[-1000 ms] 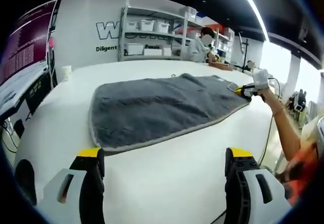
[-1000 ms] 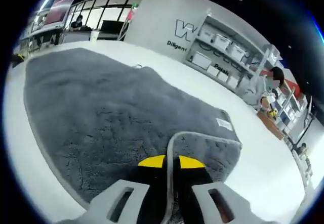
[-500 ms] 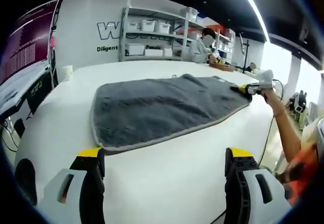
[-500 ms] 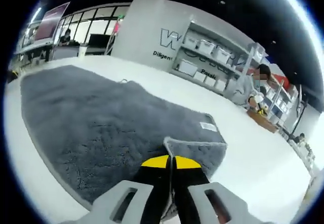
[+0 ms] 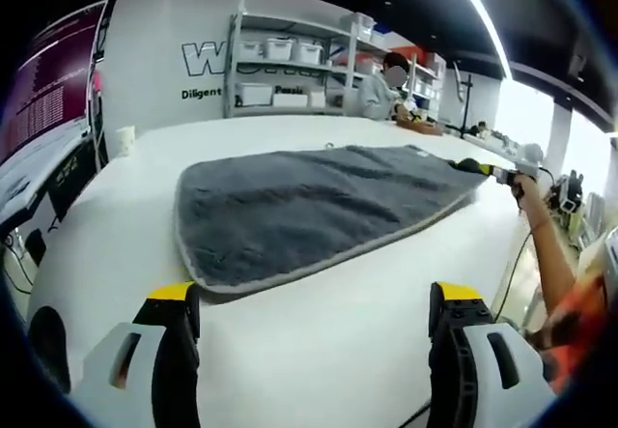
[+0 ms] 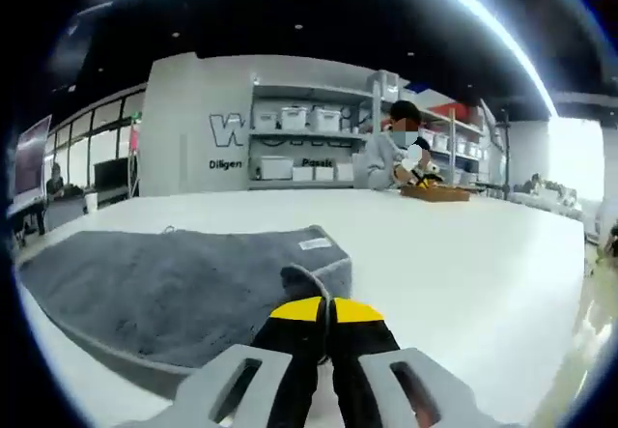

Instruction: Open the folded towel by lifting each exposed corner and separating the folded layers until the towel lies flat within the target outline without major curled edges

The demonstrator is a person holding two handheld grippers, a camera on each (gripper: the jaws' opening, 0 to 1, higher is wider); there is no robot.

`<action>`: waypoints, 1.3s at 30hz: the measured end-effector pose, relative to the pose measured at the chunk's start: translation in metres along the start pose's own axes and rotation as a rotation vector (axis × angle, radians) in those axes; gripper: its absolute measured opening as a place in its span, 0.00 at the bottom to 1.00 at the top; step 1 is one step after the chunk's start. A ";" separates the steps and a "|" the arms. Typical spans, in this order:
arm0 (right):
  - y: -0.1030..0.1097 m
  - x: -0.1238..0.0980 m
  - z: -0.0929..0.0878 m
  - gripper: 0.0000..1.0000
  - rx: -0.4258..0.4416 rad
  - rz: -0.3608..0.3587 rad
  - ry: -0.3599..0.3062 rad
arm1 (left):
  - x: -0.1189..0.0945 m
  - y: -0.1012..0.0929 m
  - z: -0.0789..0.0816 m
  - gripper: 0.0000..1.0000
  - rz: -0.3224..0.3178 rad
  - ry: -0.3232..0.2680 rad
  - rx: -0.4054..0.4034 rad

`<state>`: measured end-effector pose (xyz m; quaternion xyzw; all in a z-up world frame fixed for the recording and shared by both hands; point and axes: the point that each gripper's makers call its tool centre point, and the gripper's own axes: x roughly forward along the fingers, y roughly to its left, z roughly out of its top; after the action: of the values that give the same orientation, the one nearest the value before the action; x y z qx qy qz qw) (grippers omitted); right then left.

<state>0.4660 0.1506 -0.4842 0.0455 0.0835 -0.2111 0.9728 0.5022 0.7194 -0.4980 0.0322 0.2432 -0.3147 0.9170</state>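
Note:
A grey towel (image 5: 309,201) with a pale hem lies spread on the white table (image 5: 319,331). My left gripper (image 5: 314,298) hovers open over bare table short of the towel's near edge, its yellow-tipped fingers (image 5: 172,293) wide apart. At the towel's far right end my right gripper (image 5: 475,166), held by a person's hand, pinches a corner. In the right gripper view the towel (image 6: 164,293) stretches to the left, and my right gripper (image 6: 326,310) is shut on its corner, which curls up just above the yellow tips.
White shelves with storage bins (image 5: 290,71) stand against the back wall. A person (image 6: 391,157) works at the table's far end. A white cup (image 5: 126,139) stands at the table's far left. Screens (image 5: 48,90) line the left side.
My right gripper has pulled the towel corner outward to the right and lower toward the table, flattening the folded flap. The left gripper has stayed put.

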 end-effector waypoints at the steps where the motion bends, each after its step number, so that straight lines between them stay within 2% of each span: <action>1: -0.002 -0.001 -0.001 0.00 0.022 -0.005 -0.006 | 0.000 -0.001 0.000 0.97 -0.001 0.001 0.001; 5: -0.013 -0.007 -0.007 0.00 0.170 -0.023 -0.023 | 0.000 -0.001 -0.001 0.97 -0.001 0.005 0.003; 13: -0.026 -0.015 -0.016 0.00 0.169 -0.076 0.005 | 0.001 -0.005 -0.002 0.97 -0.010 0.015 0.013; 27: -0.036 -0.018 -0.027 0.00 0.184 -0.125 0.041 | 0.000 -0.005 -0.004 0.97 -0.013 0.028 0.021; 31: -0.044 -0.022 -0.023 0.00 0.164 -0.158 0.036 | 0.000 -0.005 -0.005 0.97 -0.012 0.029 0.020; 36: -0.052 -0.027 -0.017 0.10 0.143 -0.178 0.028 | 0.001 -0.006 -0.005 0.97 -0.014 0.031 0.021; 39: -0.053 -0.030 -0.009 0.09 0.113 -0.180 0.008 | 0.003 -0.007 -0.004 0.97 -0.016 0.032 0.023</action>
<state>0.4161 0.1161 -0.4907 0.0932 0.0791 -0.3018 0.9455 0.4981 0.7130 -0.5021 0.0459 0.2544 -0.3243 0.9099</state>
